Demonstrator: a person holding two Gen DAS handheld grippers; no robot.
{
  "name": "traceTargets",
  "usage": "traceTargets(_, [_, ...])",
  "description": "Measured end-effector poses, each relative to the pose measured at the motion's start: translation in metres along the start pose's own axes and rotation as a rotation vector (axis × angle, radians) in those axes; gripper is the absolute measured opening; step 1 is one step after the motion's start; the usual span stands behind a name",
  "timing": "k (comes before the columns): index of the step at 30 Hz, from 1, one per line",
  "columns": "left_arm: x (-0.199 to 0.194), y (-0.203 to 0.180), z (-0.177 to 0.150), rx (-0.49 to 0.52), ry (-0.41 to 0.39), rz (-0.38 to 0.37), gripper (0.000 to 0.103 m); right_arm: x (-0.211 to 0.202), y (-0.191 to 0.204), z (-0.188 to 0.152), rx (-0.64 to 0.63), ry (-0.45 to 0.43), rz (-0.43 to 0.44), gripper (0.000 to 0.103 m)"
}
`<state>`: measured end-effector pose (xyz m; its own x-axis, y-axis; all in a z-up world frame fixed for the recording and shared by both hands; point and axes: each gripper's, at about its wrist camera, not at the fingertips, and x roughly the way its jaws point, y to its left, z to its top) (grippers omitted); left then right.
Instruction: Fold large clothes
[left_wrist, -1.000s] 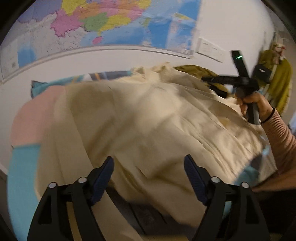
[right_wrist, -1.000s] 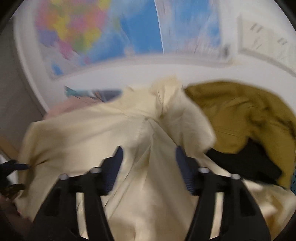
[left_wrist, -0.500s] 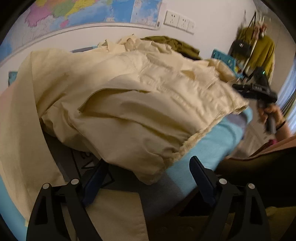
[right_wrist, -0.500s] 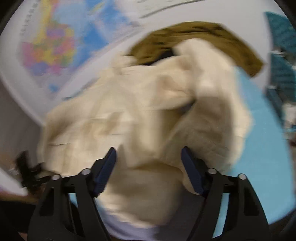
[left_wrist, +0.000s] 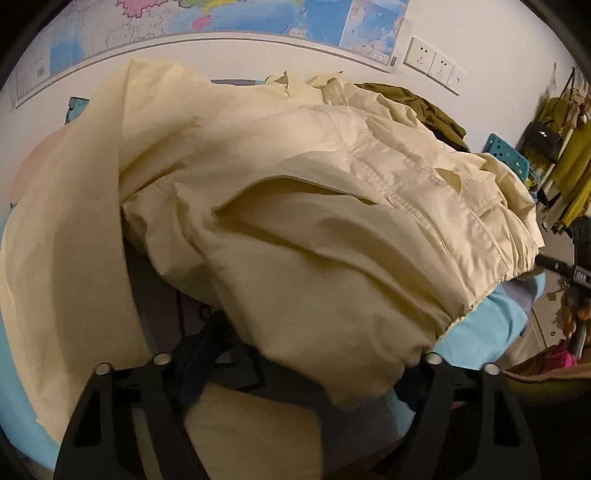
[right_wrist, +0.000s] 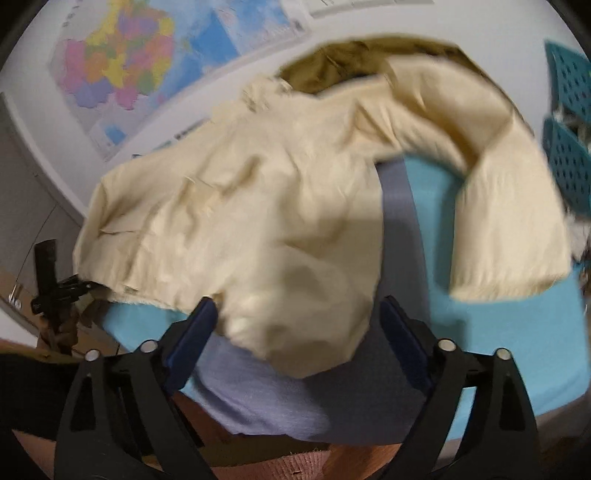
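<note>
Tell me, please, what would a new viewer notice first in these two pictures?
First, the big cream jacket, crumpled across the blue sheet and filling both views. Behind it a colourful map covers the wall, and an olive garment lies at the far edge.

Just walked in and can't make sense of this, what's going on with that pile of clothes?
A person with a gripper in each hand is folding a cream jacket on a blue-covered surface. The left gripper has been closing around its hem; the right gripper has just opened, cloth between its jaws ungripped.
</note>
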<state>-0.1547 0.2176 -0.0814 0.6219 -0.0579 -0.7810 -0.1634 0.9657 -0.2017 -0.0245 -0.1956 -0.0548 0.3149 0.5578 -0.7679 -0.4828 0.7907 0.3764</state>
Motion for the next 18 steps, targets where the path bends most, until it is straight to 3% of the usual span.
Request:
traceTargets(1, [0.001,-0.001,0.001,-0.009,-0.016,0.010,0.059,0.004,-0.003,-0.003,0.017,0.001,0.012,0.092])
traceTargets(2, [0.002,-0.001,0.002,-0.021,-0.032,0.022,0.041,0.004,-0.004,-0.006,0.014,-0.038,0.027,0.091])
traceTargets(3, [0.002,0.001,0.004,-0.041,-0.036,0.021,0.021,0.005,-0.005,-0.003,0.013,-0.052,0.036,0.079])
traceTargets(4, [0.003,0.007,0.008,-0.084,-0.030,-0.001,0.015,0.006,-0.005,-0.001,0.020,-0.053,0.054,0.068])
traceTargets(5, [-0.001,0.014,0.012,-0.130,-0.034,-0.027,0.009,0.006,-0.003,0.001,0.035,-0.062,0.100,0.042])
traceTargets(6, [-0.009,0.021,0.015,-0.162,-0.056,-0.055,0.008,0.002,-0.001,0.005,0.033,-0.079,0.127,0.027])
traceTargets(8, [-0.028,0.027,0.020,-0.179,-0.087,-0.067,0.007,-0.017,0.010,0.011,0.012,-0.117,0.195,0.022])
traceTargets(11, [-0.059,0.036,0.025,-0.169,-0.104,-0.040,0.007,-0.041,0.023,0.018,-0.035,-0.154,0.245,0.022])
traceTargets(13, [-0.071,0.032,0.025,-0.095,-0.087,-0.020,0.008,-0.040,0.021,0.018,-0.044,-0.123,0.238,0.027])
traceTargets(15, [-0.065,0.019,0.022,-0.011,-0.061,0.047,0.011,-0.027,0.010,0.014,-0.020,-0.059,0.214,0.045])
traceTargets(18, [-0.039,0.000,0.012,0.136,0.029,0.159,0.020,-0.011,-0.009,0.009,0.049,0.009,0.161,0.053])
